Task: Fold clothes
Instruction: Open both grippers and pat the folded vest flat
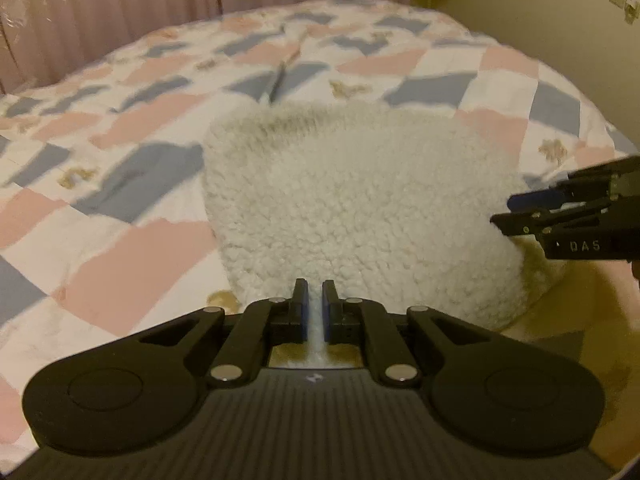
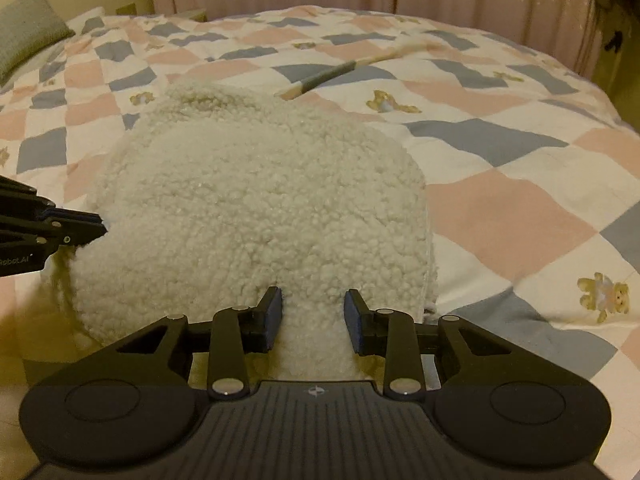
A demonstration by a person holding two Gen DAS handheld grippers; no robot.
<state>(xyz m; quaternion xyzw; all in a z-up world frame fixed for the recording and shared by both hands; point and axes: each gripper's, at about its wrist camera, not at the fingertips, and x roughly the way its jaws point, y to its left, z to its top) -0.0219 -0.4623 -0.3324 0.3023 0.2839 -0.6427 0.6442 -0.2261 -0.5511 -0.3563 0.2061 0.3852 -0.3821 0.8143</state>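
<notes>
Both tools hold the near edge of the white fleece garment (image 1: 360,208) above the bed (image 1: 120,208): the left tool (image 1: 315,300) pinches a thin fold, the right tool (image 2: 313,312) grips a thicker bunch. The fold seems underway; next, the edge probably must be laid flat. A pink curtain (image 1: 120,4) hangs behind.

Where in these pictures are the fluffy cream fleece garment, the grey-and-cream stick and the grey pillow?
fluffy cream fleece garment (image 2: 256,216): right wrist view, middle of its top fold.
grey-and-cream stick (image 2: 328,73): right wrist view, grey middle section.
grey pillow (image 2: 28,26): right wrist view, its face.
</notes>
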